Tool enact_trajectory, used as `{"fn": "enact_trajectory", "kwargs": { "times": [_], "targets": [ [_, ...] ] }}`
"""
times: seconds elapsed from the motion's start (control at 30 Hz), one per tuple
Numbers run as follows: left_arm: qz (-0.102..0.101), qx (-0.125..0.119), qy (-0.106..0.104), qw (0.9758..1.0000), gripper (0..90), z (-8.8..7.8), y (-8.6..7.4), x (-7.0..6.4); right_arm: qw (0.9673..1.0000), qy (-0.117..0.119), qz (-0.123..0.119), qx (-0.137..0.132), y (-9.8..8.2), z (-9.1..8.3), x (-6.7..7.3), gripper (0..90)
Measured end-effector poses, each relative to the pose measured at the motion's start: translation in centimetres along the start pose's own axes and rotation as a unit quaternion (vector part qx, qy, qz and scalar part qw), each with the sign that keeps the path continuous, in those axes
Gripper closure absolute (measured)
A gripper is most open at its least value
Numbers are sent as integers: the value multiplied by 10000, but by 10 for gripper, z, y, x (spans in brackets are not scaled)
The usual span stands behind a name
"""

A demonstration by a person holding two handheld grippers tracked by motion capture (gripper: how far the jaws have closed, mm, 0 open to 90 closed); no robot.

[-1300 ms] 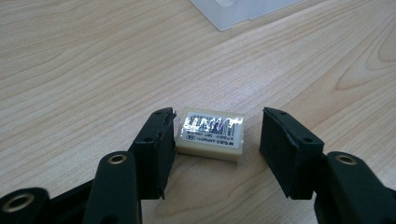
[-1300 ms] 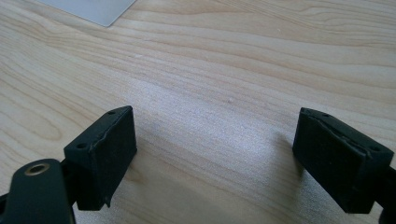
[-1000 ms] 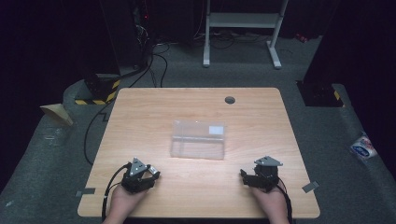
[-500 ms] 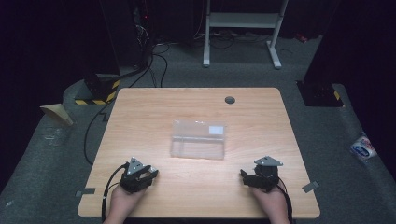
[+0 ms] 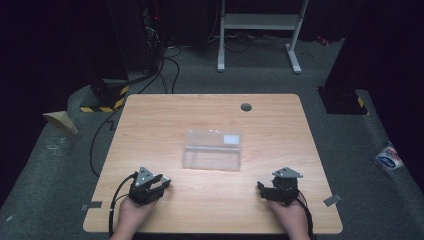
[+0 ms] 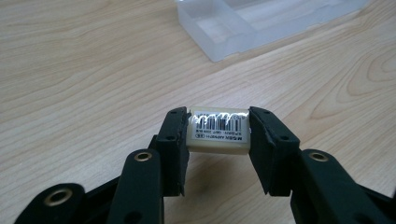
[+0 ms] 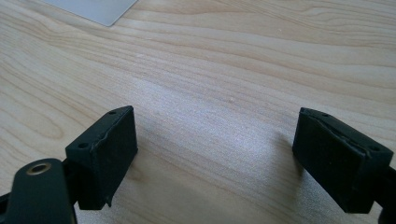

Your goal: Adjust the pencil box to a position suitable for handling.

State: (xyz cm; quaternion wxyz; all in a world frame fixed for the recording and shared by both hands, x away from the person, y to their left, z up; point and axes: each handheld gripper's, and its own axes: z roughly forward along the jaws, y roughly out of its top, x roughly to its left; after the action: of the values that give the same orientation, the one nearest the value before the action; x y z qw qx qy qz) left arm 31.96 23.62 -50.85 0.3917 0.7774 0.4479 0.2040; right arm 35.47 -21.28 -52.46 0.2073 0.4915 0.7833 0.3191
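I have the small white block with a barcode label (image 6: 218,131) clamped in the left gripper (image 6: 218,135). In the left gripper view it sits low in the middle of the frame, and both black pads (image 6: 175,140) press on its two ends, so I read this as a firm hold; the jaws have just been closing, with the block between them. The block seems to be at or just above the pale wooden table (image 5: 165,115); I cannot tell whether it has left the surface.

In the high view the left gripper (image 5: 162,184) is at the lower left of the frame, near the table's front edge. The clear, shallow plastic box (image 5: 212,149) lies at the centre of the frame, well apart from both hands. In the left gripper view its nearest corner (image 6: 219,28) shows at the top, beyond the block.

The right gripper (image 7: 212,158) has its jaws spread wide with nothing but bare wood between them. In the high view it (image 5: 264,191) rests at the lower right of the frame, also well apart from the box.

My judgement of progress: the pick is done, or as good as done. If the block is meant for the clear box, what is left is the carry across the table, the placing into the box, and the release. The box looks empty from here, though its clear walls make that hard to confirm.
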Motion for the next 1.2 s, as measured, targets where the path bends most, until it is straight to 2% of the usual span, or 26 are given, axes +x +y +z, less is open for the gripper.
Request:
{"fn": "enact_trajectory", "kwargs": {
  "times": [0.13,0.2,0.27,0.4,0.53,0.83,0.87,1.2],
  "targets": [
    [3,-17,0,10000,585,0,6,-2,10000,7,-29,2,0,0,0,136],
    [-78,-52,-4,10000,585,0,10,-2,10000,6,-29,1,0,0,0,136],
    [-18,-51,61,10000,585,0,13,0,10000,8,-27,2,0,0,0,136],
    [-120,-121,92,9998,585,0,19,0,10000,11,-32,2,0,0,-1,136],
    [-29,-161,106,9998,585,-1,25,0,10000,11,-32,2,0,0,-1,136],
    [-14,-241,67,9997,585,2,39,-4,10000,5,-32,1,0,0,0,136],
    [52,-236,98,9997,585,2,40,-4,10000,5,-31,0,0,0,0,136],
    [46,-247,65,9997,585,7,51,-7,10000,7,-17,-3,0,0,0,137]
  ]
}}
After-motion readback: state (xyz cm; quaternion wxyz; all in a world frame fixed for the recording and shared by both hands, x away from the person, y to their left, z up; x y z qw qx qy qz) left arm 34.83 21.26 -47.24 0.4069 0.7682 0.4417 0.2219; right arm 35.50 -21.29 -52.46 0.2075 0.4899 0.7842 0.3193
